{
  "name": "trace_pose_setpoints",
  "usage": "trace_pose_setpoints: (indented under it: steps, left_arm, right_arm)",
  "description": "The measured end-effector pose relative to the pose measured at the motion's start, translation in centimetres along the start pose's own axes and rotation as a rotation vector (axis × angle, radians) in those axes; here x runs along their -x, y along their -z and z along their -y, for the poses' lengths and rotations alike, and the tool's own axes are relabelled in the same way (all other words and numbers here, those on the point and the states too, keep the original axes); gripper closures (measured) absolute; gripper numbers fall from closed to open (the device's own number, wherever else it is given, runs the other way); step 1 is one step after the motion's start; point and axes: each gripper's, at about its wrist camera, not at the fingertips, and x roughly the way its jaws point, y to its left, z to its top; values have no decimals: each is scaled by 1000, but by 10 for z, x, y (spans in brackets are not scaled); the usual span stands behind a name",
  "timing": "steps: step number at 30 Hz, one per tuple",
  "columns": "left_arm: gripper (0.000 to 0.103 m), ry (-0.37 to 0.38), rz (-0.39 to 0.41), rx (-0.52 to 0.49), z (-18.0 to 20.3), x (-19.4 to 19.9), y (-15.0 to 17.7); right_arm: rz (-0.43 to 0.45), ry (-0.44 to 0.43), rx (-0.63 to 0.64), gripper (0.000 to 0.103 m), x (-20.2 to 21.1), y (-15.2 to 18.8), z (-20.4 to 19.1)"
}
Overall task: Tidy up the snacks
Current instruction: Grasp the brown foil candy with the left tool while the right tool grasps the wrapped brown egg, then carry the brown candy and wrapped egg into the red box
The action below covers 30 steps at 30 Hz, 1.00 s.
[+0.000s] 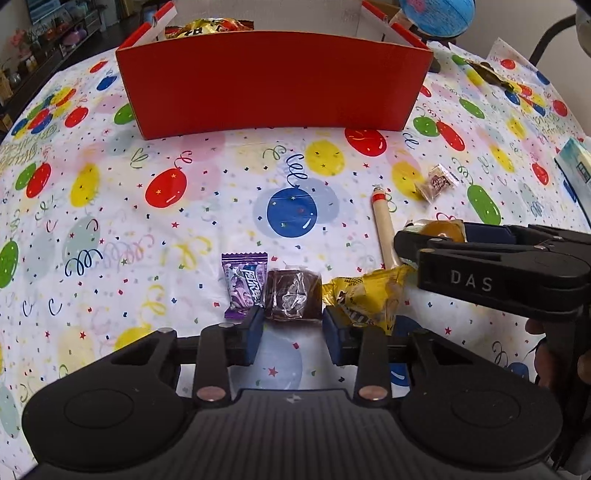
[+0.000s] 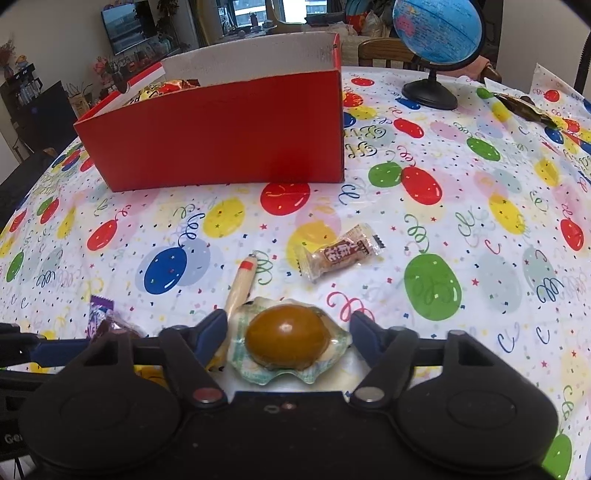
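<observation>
My left gripper (image 1: 293, 323) is shut on a brown chocolate snack in clear wrap (image 1: 293, 293) lying on the balloon tablecloth, a blue pad against each side. A purple candy (image 1: 243, 284) lies just left of it and a yellow packet (image 1: 365, 299) just right. My right gripper (image 2: 288, 332) is open and straddles a brown egg in a crinkled clear pack (image 2: 288, 341); the fingers stand at the pack's edges. A sausage stick (image 2: 242, 284) and a small wrapped candy (image 2: 341, 253) lie beyond it. The red box (image 1: 273, 81) stands at the back with snack bags inside.
A blue globe (image 2: 437, 33) on a black stand is behind the box to the right. A dark wrapper (image 2: 524, 109) lies at the far right of the table. The right gripper (image 1: 413, 254) reaches in close beside my left one.
</observation>
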Motion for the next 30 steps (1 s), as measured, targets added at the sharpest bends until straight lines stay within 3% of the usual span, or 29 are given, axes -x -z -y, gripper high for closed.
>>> trace_pose_setpoints:
  steps: [4, 5, 30]
  left_arm:
    - [69, 11, 1, 19, -5, 1, -1]
    - [69, 15, 1, 26, -6, 2, -2]
    - [71, 34, 72, 82, -21, 48, -14]
  right_arm:
    - [10, 1, 2, 36, 3, 1, 0]
    - [13, 3, -4, 44, 4, 1, 1]
    - [90, -22, -68, 45, 63, 3, 9]
